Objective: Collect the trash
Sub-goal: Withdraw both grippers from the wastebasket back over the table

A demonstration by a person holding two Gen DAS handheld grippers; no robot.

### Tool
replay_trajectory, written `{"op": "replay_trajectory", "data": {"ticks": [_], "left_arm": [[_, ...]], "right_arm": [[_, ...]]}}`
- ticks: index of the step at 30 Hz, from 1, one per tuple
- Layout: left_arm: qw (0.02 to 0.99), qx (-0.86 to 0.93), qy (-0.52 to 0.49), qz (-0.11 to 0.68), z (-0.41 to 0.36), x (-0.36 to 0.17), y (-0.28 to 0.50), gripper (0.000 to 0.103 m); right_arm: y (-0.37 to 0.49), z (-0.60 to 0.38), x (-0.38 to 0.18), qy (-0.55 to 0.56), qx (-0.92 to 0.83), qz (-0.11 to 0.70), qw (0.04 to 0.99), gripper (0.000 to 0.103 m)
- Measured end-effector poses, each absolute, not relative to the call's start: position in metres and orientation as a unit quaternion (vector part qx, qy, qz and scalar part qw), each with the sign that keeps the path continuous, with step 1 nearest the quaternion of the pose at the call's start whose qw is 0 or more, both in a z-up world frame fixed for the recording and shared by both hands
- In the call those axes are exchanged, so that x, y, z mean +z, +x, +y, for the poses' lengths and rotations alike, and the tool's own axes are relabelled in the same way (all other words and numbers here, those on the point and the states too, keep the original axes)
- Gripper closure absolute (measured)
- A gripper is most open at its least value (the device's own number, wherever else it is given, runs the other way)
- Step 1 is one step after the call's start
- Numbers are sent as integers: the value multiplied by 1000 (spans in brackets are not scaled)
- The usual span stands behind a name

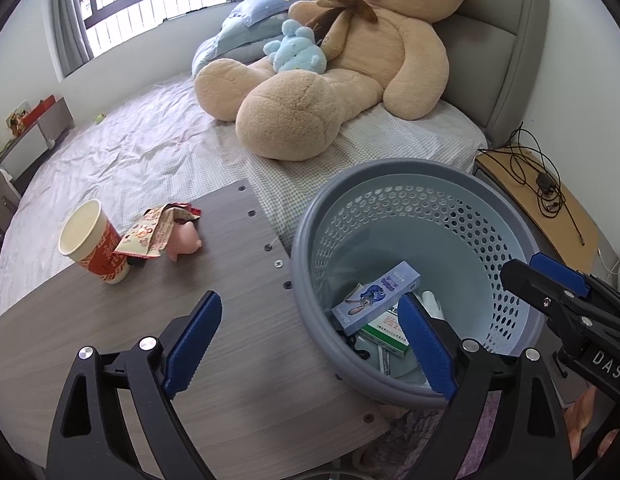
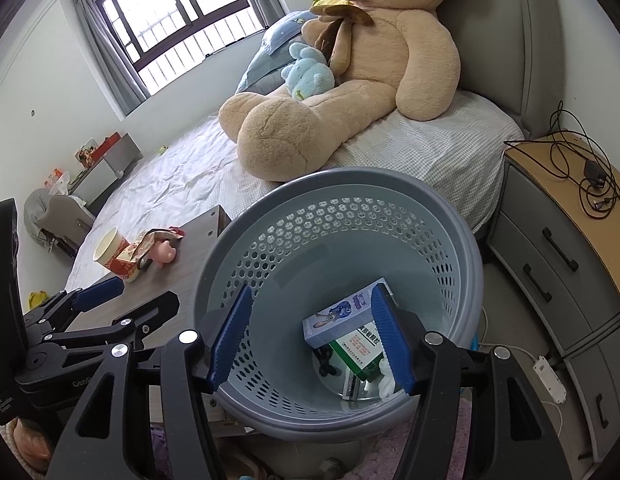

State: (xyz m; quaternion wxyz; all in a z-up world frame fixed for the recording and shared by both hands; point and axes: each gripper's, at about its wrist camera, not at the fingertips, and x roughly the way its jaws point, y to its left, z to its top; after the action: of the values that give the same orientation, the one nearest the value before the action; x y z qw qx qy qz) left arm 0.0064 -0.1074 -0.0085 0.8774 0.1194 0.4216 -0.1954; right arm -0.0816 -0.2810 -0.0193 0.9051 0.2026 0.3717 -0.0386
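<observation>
Two sets of tongs stood wide and held nothing. I saw, on the desk (image 1: 238, 344), a paper cup (image 1: 94, 245), wrapper (image 1: 150, 236), left tongs (image 1: 310, 340); then basket (image 2: 465, 248) with boxes (image 2: 349, 316), under right tongs (image 2: 313, 340).

Left wrist view looked down over the wooden table (image 1: 238, 344) toward the bed | Right wrist view sat close above the grey basket (image 2: 461, 248), facing the bed | Both shared basket (image 1: 310, 240), table, teddy bear (image 1: 349, 80)
</observation>
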Motion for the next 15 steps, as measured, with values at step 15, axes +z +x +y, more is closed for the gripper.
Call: {"op": "replay_trajectory", "data": {"ticks": [15], "left_arm": [[889, -137, 87, 428, -32, -8, 15, 15]], "right_arm": [[-50, -231, -9, 178, -4, 376, 909, 42]]}}
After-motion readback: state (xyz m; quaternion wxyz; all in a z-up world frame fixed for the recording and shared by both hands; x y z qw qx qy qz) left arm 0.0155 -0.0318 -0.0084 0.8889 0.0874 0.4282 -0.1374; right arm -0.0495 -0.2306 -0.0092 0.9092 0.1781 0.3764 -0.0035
